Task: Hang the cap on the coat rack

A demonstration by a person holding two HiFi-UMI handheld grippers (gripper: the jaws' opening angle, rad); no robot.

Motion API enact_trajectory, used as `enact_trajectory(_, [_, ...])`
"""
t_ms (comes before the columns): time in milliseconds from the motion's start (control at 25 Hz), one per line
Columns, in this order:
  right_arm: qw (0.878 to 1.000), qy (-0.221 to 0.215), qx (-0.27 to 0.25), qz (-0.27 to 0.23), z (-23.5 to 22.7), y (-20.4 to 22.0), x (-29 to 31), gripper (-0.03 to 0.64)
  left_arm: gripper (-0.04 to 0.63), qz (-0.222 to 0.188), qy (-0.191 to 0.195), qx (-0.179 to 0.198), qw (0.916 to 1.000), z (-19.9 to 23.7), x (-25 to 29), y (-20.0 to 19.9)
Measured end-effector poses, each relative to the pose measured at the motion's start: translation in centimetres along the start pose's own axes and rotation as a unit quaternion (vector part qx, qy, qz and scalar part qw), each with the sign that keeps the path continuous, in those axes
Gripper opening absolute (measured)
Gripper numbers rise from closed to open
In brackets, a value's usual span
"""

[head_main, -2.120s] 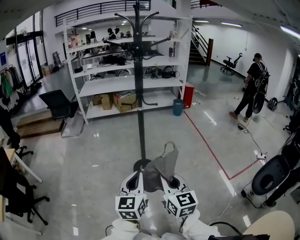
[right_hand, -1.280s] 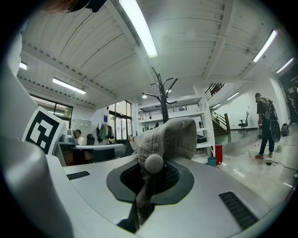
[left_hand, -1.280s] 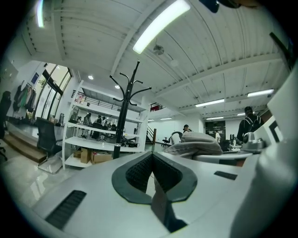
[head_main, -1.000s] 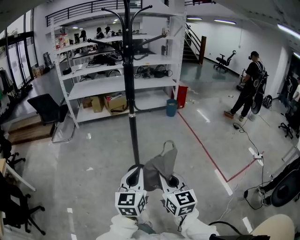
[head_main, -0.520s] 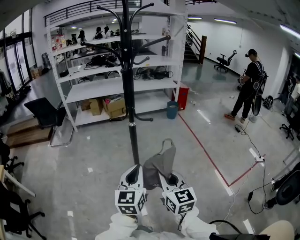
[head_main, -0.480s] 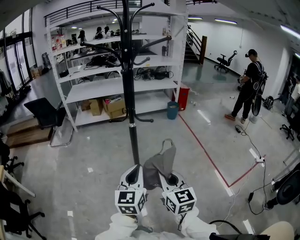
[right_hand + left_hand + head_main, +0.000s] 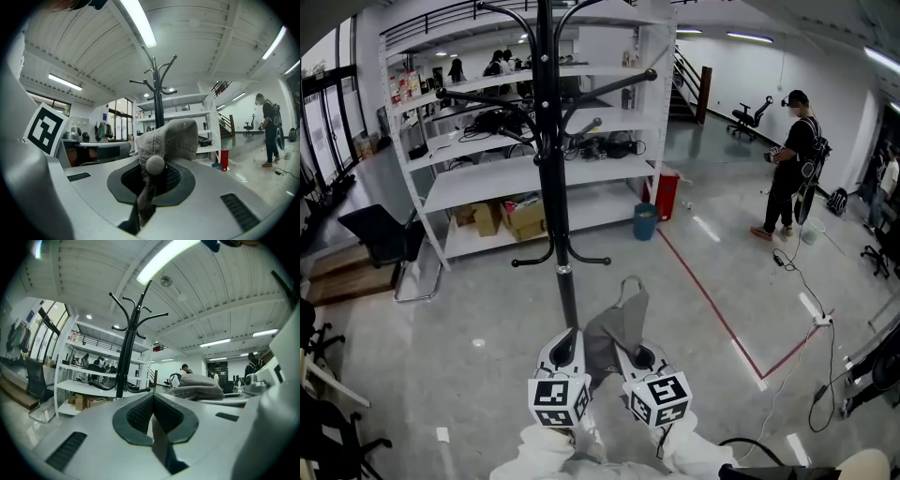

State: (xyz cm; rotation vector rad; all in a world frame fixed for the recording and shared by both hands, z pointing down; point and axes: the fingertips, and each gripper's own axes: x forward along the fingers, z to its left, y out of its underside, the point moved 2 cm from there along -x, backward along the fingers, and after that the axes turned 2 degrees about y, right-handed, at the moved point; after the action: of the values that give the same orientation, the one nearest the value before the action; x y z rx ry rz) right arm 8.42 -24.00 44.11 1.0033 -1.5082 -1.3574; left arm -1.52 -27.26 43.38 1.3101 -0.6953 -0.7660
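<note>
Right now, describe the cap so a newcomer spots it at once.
Start at the black coat rack before the white shelving. By the bottom of its pole, low in the head view, the cap sticks up from the right gripper, whose jaws are shut on it. It is the only soft grey fabric there.

Black metal coat rack (image 7: 546,141) stands dead ahead of left gripper (image 7: 567,342) and right gripper (image 7: 637,354), w/ white metal shelving unit (image 7: 487,178) behind it. Grey fabric cap (image 7: 619,323) sits btwn the two grippers, just right of the rack's pole and prob. clear of it. Person in dark clothes (image 7: 787,159) stands far right.
</note>
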Motion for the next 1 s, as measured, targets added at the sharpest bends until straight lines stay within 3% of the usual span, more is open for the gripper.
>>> enact_trajectory(560, [1.000,-0.014,-0.010,0.018,-2.2,0.1,5.2,0.021,0.000,0.000,0.000,-0.005,1.0000,2.8,5.3,0.0])
enact_trajectory(1000, [0.996,-0.083,-0.007,0.032,-3.2,0.3,7.5,0.021,0.000,0.003,-0.055,-0.021,0.9983,4.6,6.7,-0.2])
